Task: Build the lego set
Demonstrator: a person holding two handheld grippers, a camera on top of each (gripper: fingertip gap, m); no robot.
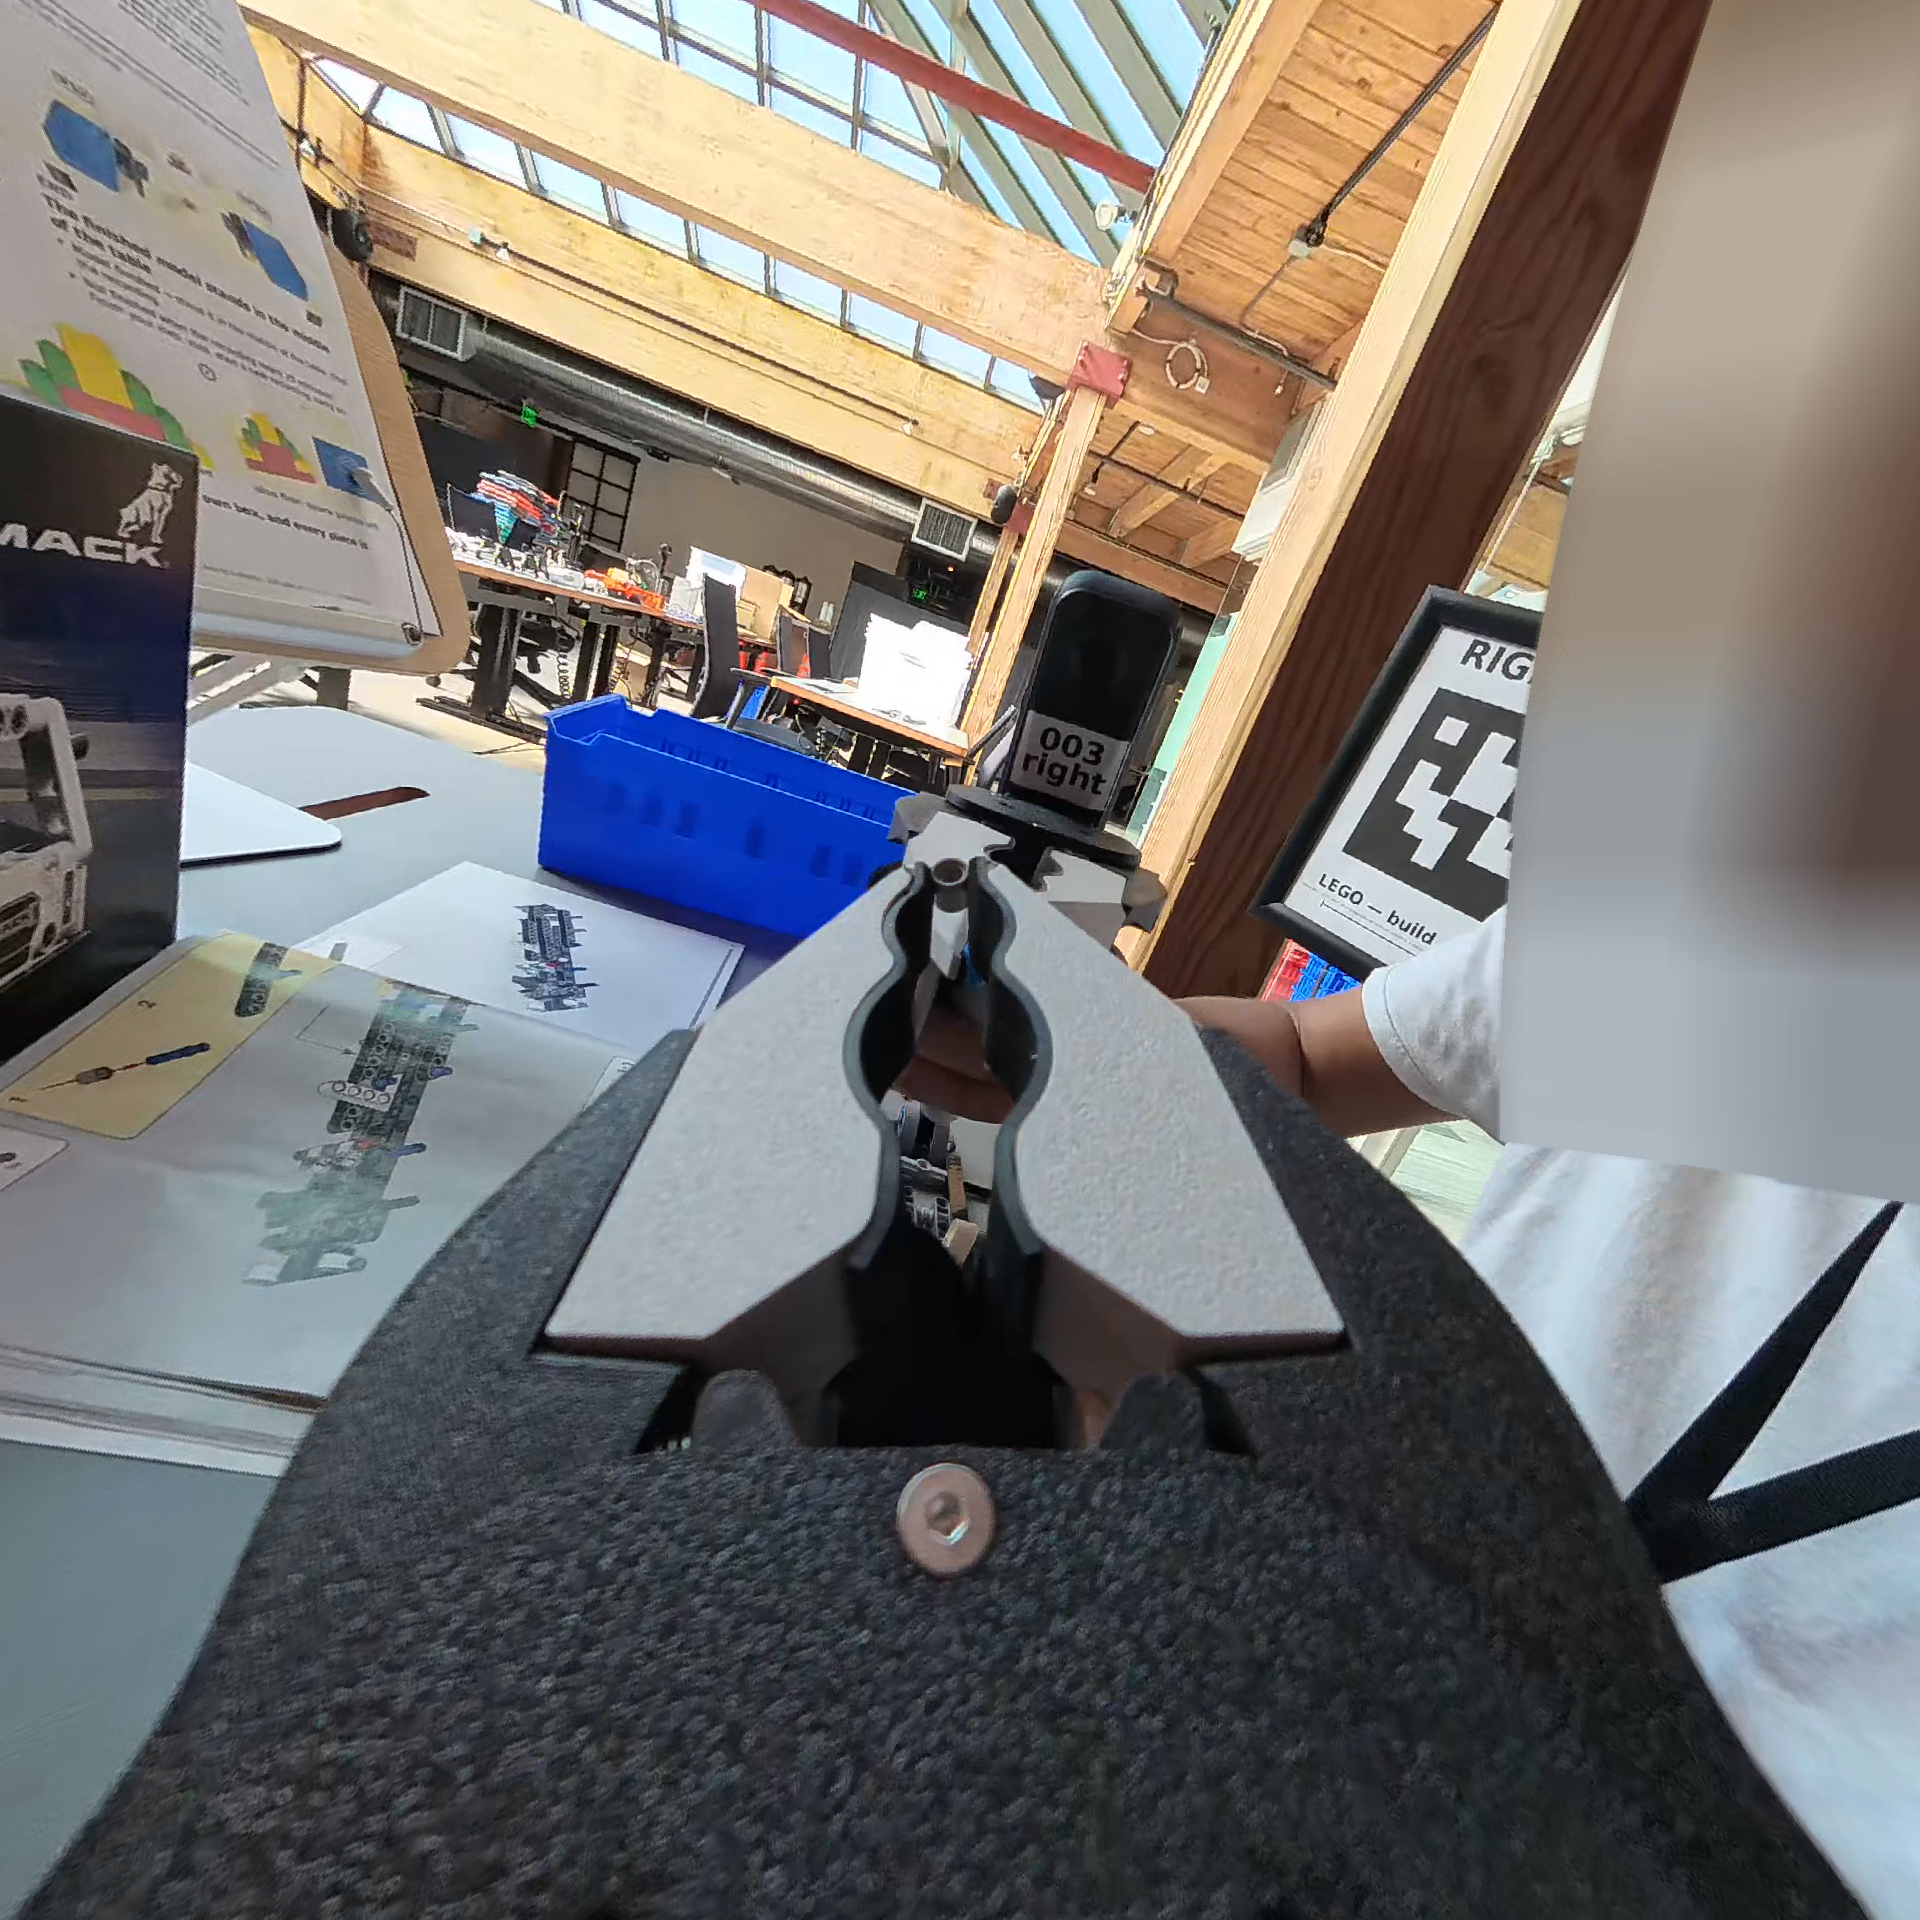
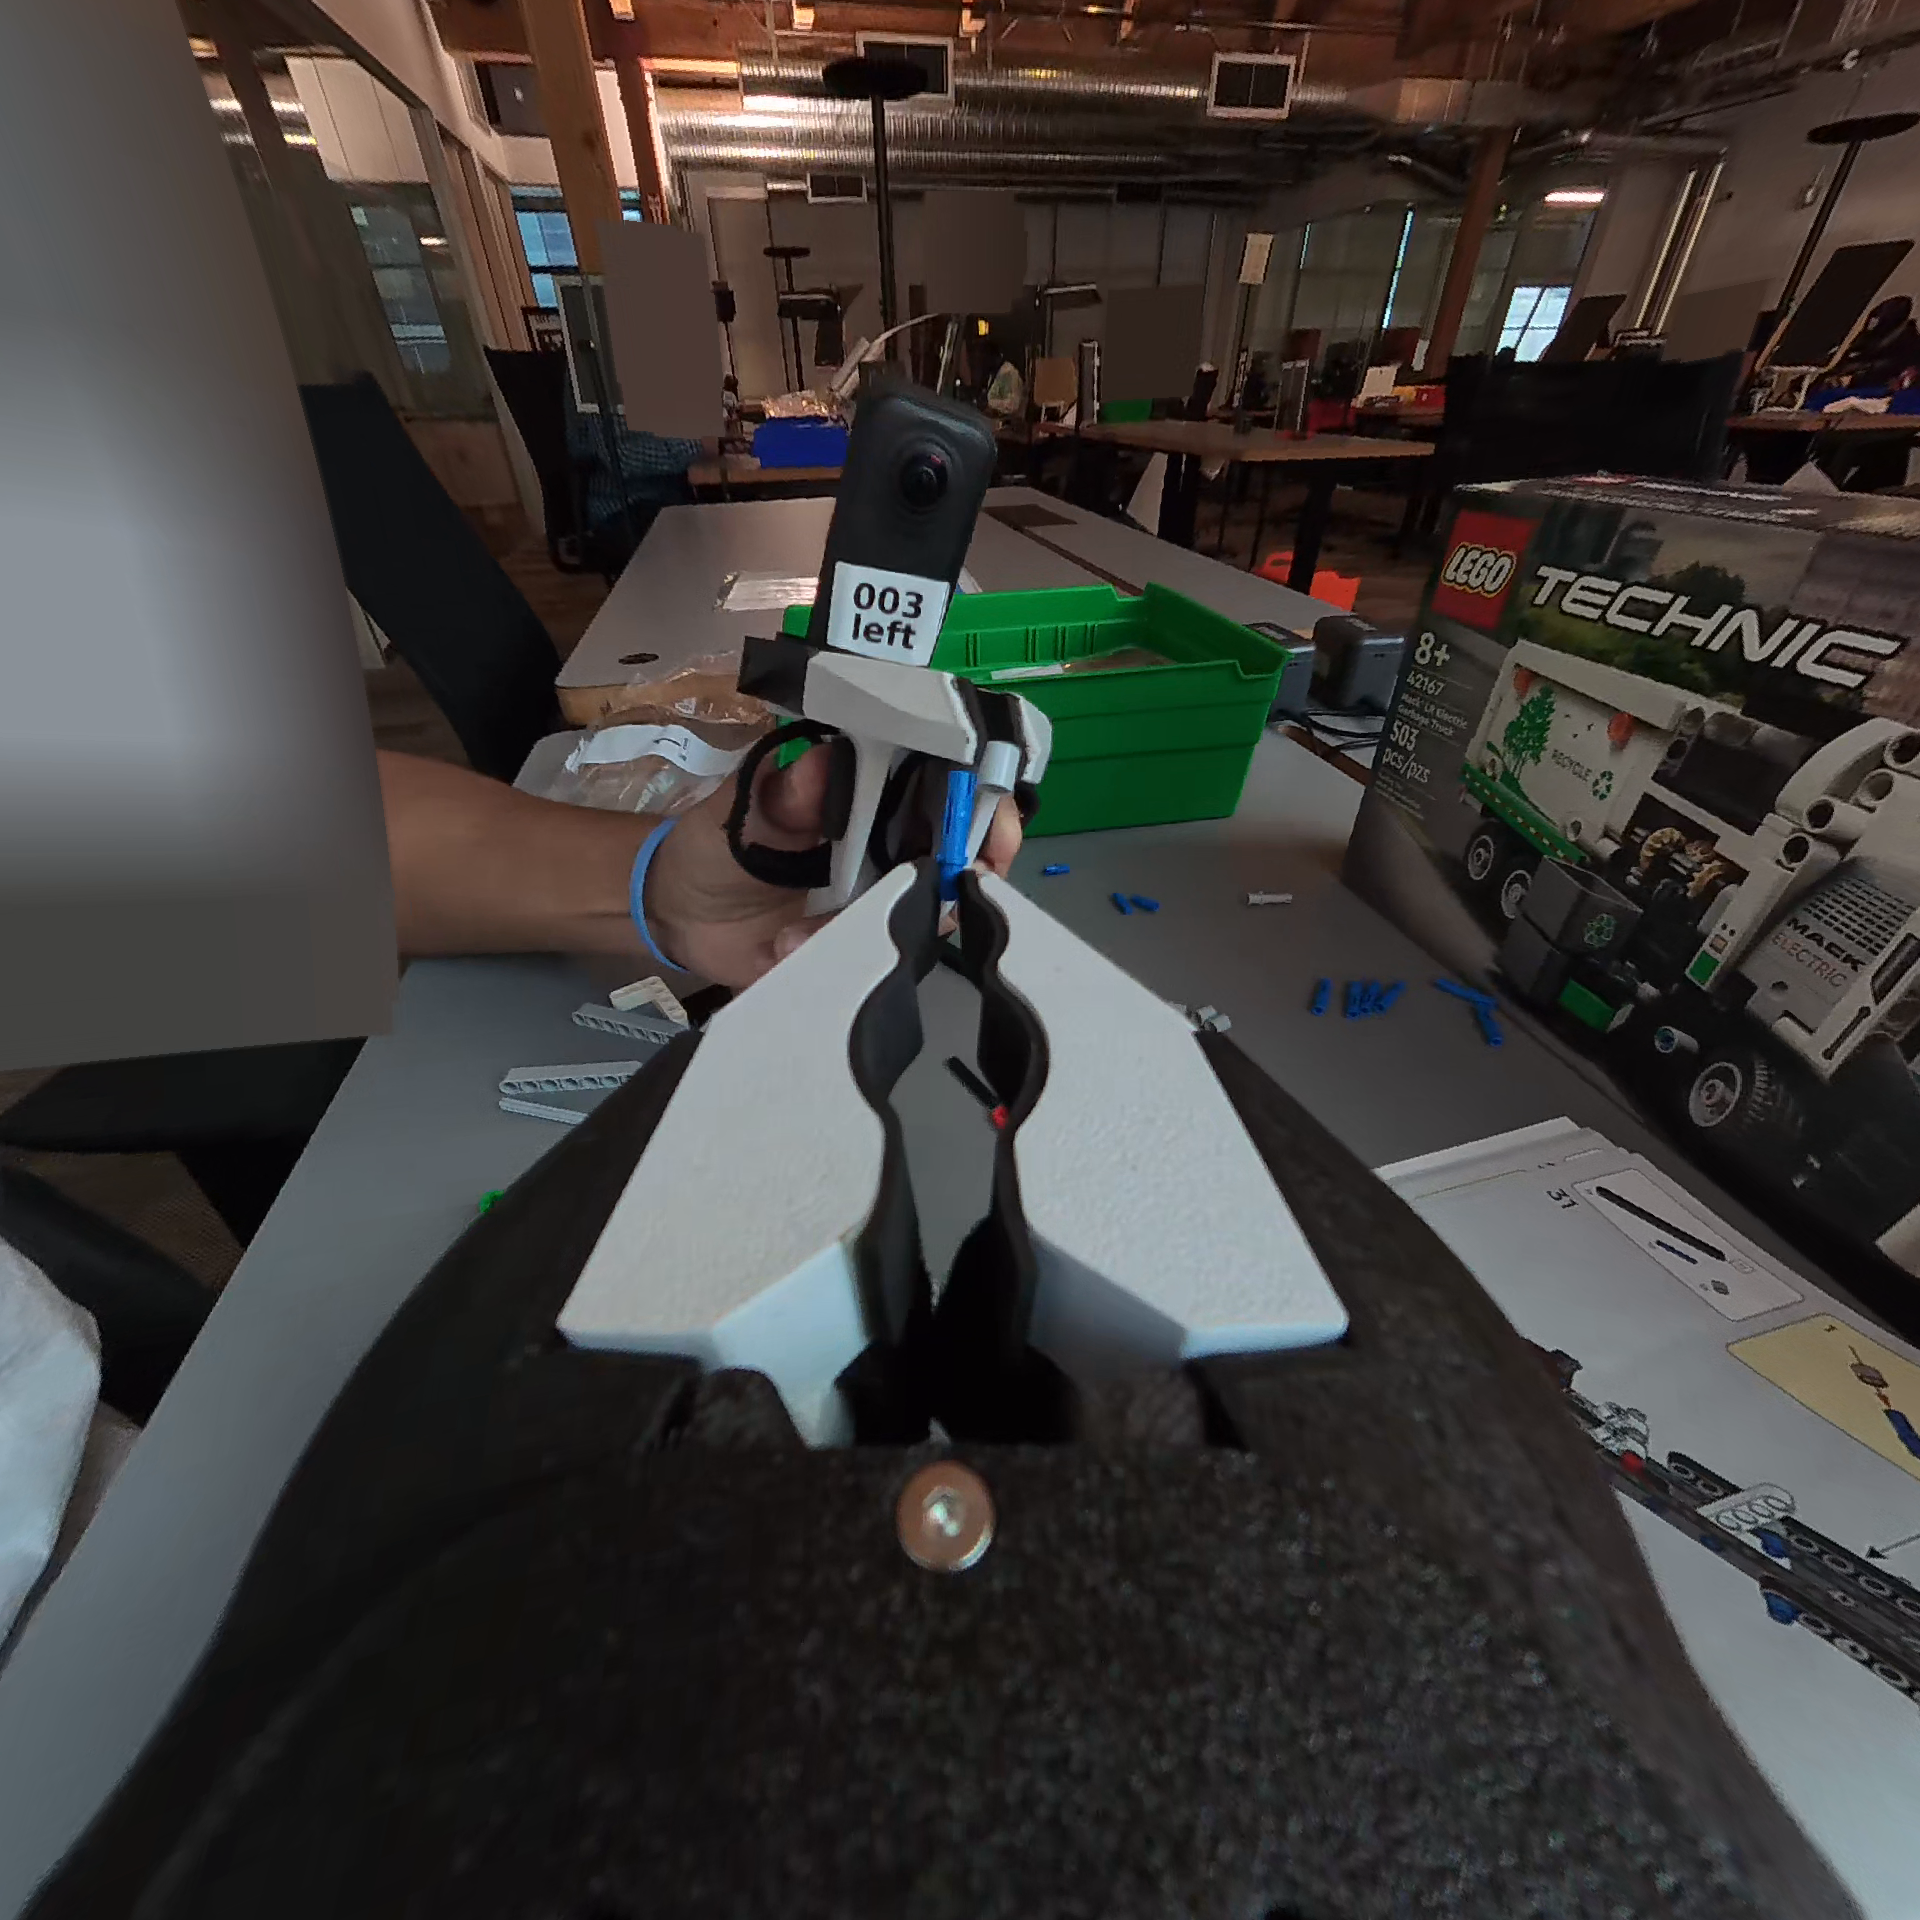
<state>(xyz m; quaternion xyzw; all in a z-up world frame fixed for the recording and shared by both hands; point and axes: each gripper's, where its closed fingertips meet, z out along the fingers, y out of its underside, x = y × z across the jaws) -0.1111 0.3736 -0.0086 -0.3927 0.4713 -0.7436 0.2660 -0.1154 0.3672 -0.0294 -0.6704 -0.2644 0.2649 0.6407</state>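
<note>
L hand-held gripper (image 1: 948,883) pinches grey tube (image 1: 948,871) (ribbed blue pin (image 2: 951,821) in R).

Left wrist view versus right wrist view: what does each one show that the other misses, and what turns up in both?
Only the left wrist view shows the blue bin, the framed marker sign and the skylight.

Only the right wrist view shows the green bin, the loose blue pins, the grey beams and the blue pin the right gripper pinches.

Both show the truck box, the instruction booklet, the grey table, and the small grey connector in the left gripper jaws.
</note>
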